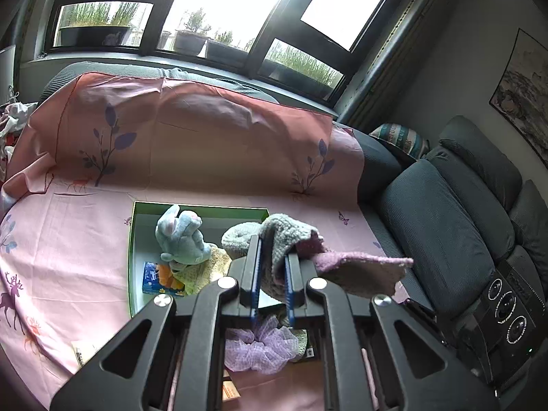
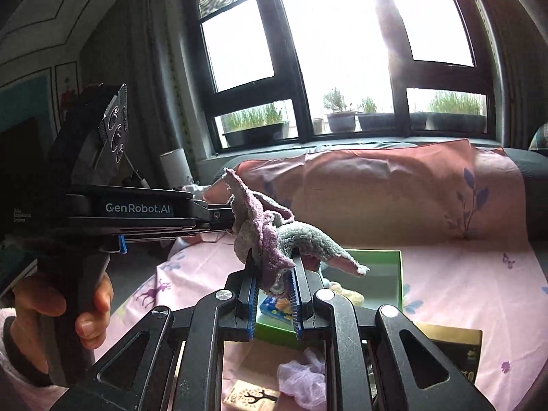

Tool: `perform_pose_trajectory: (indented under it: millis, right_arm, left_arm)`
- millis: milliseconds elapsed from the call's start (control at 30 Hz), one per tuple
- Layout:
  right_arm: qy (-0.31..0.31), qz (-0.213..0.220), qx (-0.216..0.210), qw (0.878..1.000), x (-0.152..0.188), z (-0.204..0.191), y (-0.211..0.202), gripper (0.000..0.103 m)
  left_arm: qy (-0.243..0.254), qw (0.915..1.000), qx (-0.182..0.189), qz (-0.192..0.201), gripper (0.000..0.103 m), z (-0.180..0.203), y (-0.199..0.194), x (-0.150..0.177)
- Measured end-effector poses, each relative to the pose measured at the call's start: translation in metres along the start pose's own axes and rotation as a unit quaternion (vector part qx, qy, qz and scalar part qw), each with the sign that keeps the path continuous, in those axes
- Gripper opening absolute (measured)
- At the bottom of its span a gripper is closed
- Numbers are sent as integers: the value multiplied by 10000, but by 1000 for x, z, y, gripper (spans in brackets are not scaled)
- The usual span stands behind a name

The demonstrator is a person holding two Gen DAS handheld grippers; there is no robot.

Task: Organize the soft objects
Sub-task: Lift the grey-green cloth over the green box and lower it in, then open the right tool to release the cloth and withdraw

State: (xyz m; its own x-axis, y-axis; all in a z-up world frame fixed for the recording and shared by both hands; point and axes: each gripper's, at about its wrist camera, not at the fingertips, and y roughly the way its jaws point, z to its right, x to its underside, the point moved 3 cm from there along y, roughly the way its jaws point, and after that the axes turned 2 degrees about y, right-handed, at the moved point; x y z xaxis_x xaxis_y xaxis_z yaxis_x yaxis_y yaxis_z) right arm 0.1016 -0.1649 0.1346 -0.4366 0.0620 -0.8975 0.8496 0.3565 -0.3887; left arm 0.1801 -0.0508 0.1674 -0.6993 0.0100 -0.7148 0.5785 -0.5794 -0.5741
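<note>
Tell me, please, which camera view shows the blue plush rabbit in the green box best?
The left wrist view. There the blue plush rabbit lies unobstructed inside the green box, ears and body clear. In the right wrist view the held grey-and-purple towel and the right gripper hide it almost fully.

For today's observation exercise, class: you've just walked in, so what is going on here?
A person holds two handheld grippers over a sofa draped in a pink sheet. Both the left gripper and the right gripper are shut on one grey-and-purple terry cloth, held up in the air between them. Below sits an open green box containing a pale blue plush bunny. A lilac scrunchie lies nearer.
</note>
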Motion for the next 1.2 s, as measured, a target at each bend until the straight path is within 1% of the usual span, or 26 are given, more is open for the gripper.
perform_pose_trajectory:
  millis: [133,200,367,567,767,1033,1167,1200]
  right_arm:
    - [129,-250,150,9995,3,22,33,17]
    - [202,-383,244,9988,8,31,48,17]
    - [340,-787,438,9954,25,52,85,17]
    - [518,-1323,661,9876,50,71,118,17]
    - [683,-1671,791,9804,65,80,135,17]
    - [662,-1906,830,9759,76,78,142,17]
    - [697,-2001,848,9736,80,78,144,17]
    - [685,-2011,871,9733,80,78,144,17]
  left_arm:
    - [-54,9998,-132,-161,10,-12,37,-8]
    - [-115,9994,-183,-270,10,-20,58,-6]
    - [-303,9973,-305,-599,10,-41,104,7]
    - [-441,9941,-409,-908,10,-63,139,23]
    - [-442,9915,-510,-1110,10,-73,157,36]
    - [-427,9898,-646,-1196,11,-78,164,45]
    - [-339,9893,-781,-1189,14,-78,164,49]
    - [-322,9891,-812,-1188,17,-78,163,51]
